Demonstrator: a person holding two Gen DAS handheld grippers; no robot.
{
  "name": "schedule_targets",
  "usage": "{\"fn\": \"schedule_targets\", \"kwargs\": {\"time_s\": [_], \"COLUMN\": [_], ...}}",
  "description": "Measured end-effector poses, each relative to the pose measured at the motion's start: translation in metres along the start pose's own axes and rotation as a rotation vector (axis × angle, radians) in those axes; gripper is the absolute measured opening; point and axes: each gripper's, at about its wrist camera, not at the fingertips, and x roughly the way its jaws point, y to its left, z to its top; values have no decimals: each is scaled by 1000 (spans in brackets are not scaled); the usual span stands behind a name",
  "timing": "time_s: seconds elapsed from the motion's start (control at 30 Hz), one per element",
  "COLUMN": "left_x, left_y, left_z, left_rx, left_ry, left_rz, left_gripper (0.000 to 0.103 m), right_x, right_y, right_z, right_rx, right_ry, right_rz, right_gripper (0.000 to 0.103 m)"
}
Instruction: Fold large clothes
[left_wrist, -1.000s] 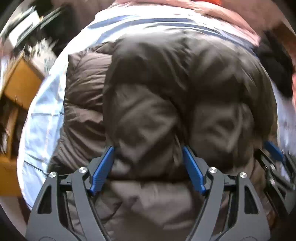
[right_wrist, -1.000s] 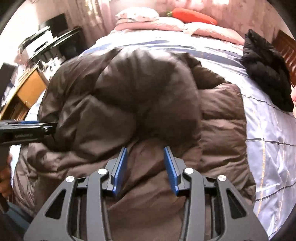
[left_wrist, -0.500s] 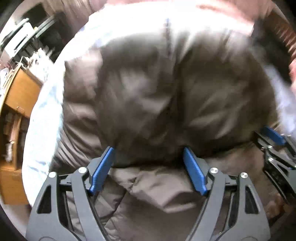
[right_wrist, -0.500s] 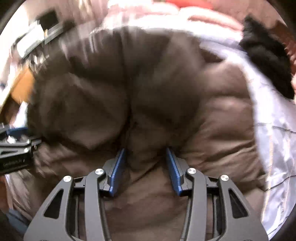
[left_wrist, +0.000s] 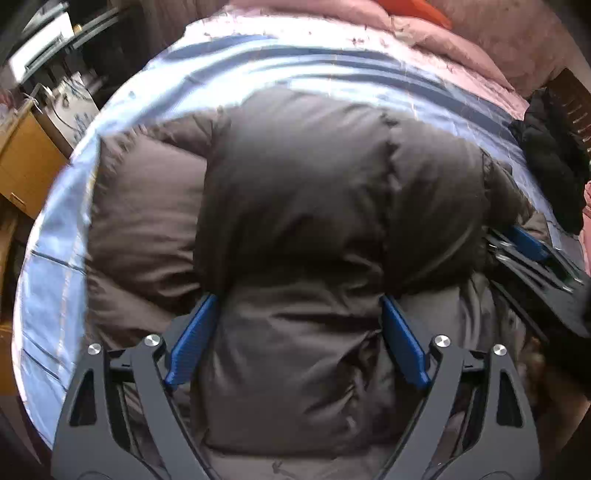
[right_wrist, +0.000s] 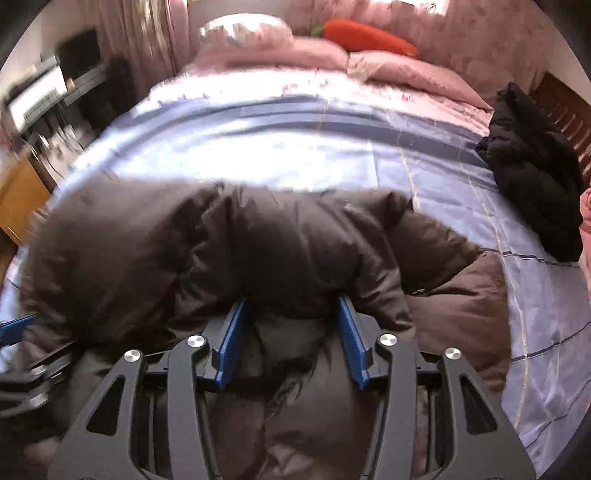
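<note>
Puffy brown jacket (left_wrist: 295, 206) fills the middle of both views, lying on a pale blue bedspread (right_wrist: 332, 147) with its far part doubled toward the cameras into a thick roll. The left claw (left_wrist: 297, 325) stands wide, and its jaws have just been opening; padded cloth lies between the blue pads (left_wrist: 192, 339), but they do not seem to pinch it. The right claw (right_wrist: 291, 328) is narrower, its jaws also just opening, and the rolled edge bulges over the gap between its pads without being clamped.

My guess is the fold is being let go. The risk from here is spring-back: the filling is lofty and the shell looks slick, so the roll may puff up or slide open once nothing presses on it. A pad snagging a crease on the way out could drag the top layer askew.

Only the right view shows the head of the bed at the top of the frame: pink pillows (right_wrist: 406, 70) and an orange carrot-shaped cushion (right_wrist: 369, 35). A black garment (right_wrist: 532, 162) at the right edge appears in both. The left view alone shows the jacket's left flank and the right claw at its right edge.
</note>
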Motion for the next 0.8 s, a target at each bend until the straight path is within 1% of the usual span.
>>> {"fn": "schedule_targets", "kwargs": {"time_s": [0.03, 0.1, 0.13, 0.2, 0.27, 0.33, 0.4, 0.47, 0.53, 0.6, 0.63, 0.73, 0.8], "left_x": [3, 4, 4, -7, -25, -41, -56, -67, -77, -77, -75, -51, -35], "left_y": [-1, -4, -3, -3, -4, -3, -7, -10, -12, -17, -22, -34, -38], "left_z": [-2, -8, -9, -12, -13, -18, -24, -34, -48, -62, -67, -83, -89], "left_rx": [13, 26, 22, 1, -13, -9, 14, 37, 57, 84, 104, 200, 231], "left_ry": [12, 22, 20, -1, -33, -59, -69, -62, -44, -14, -4, 33, 51], "left_rz": [0, 12, 14, 19, 4, -15, -30, -41, -67, -99, -100, -33, 15], "left_gripper": [91, 93, 93, 92, 91, 91, 91, 91, 91, 91, 91, 91, 92], "right_x": [6, 8, 7, -3, -35, -65, -87, -101, -102, -90, -80, -61, -56], "right_y": [1, -1, -4, -15, -28, -33, -35, -34, -31, -26, -23, -17, -15], "right_z": [-1, -6, -5, -3, -7, -16, -32, -59, -83, -100, -106, -108, -107], "right_rx": [-20, -39, -49, -15, 33, 15, -23, -64, -98, -134, -140, -141, -138], "right_ry": [2, 19, 39, 37, 0, -28, -15, 29, 63, 96, 112, 134, 144], "right_rz": [-8, 2, 20, 61, 117, 156, 188, 238, 251, 230, 212, 204, 205], "right_gripper": [53, 54, 54, 54, 54, 55, 56, 57, 57, 57, 57, 60, 63]}}
